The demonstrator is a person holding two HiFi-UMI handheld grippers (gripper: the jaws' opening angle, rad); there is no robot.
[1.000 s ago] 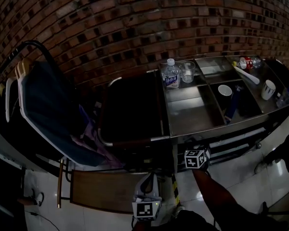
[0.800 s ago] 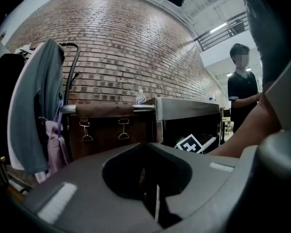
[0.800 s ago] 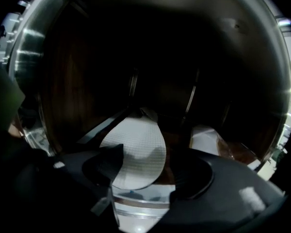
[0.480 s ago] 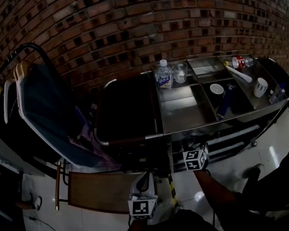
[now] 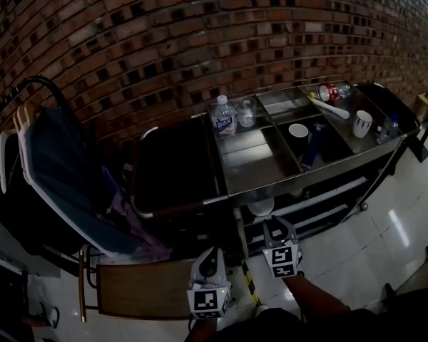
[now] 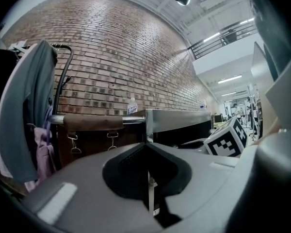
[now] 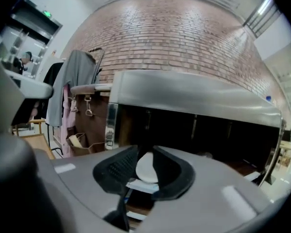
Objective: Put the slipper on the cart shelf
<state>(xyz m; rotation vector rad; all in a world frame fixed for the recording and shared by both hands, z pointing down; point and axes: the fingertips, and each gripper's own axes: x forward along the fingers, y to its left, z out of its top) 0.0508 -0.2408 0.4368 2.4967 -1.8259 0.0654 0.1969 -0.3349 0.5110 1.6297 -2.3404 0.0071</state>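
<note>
Pulled back from cart (image 5: 271, 185): right gripper (image 5: 274, 224), its marker cube now lower in head view, nearer person. Its jaws closing after standing wider a moment ago, nothing pinched between pads. White slipper (image 5: 260, 206) now shows on lower shelf just beyond jaw tips; not made out there before. Slight shift up and left for left gripper (image 5: 212, 256). Head camera swung right: cart top and water bottle (image 5: 223, 115) slid leftward in frame, more tiled floor (image 5: 385, 226) showing at right.
</note>
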